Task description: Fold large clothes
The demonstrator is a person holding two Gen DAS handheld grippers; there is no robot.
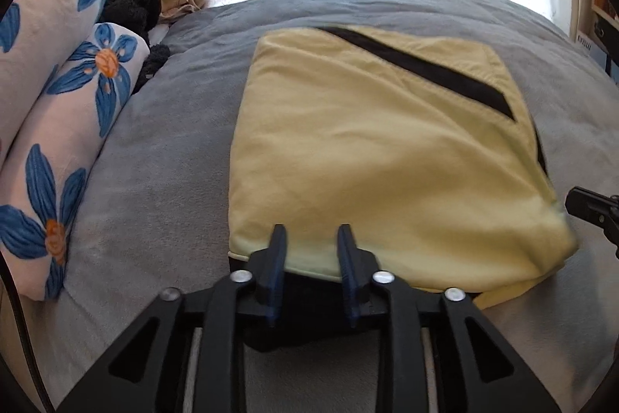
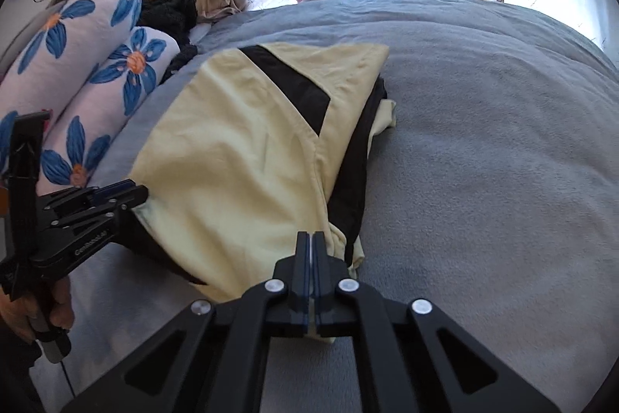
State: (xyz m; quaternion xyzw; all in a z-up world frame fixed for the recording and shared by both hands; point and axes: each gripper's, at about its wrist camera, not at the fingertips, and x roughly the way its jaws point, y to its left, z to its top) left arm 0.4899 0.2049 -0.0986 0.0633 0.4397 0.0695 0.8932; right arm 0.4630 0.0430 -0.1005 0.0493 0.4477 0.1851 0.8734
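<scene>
On the grey bed, folded yellow garment, edge in pressed-together right claw.

Pale yellow garment with black panels, folded flat on grey bedspread

Occluded and cropped regions
Garment near edge hidden behind right tool; left tool tips hidden; pillows cropped left; window blown out.

Matt yellow cloth garment on soft napped grey blanket; grippers' matt black plastic, shiny metal rivets.
</scene>
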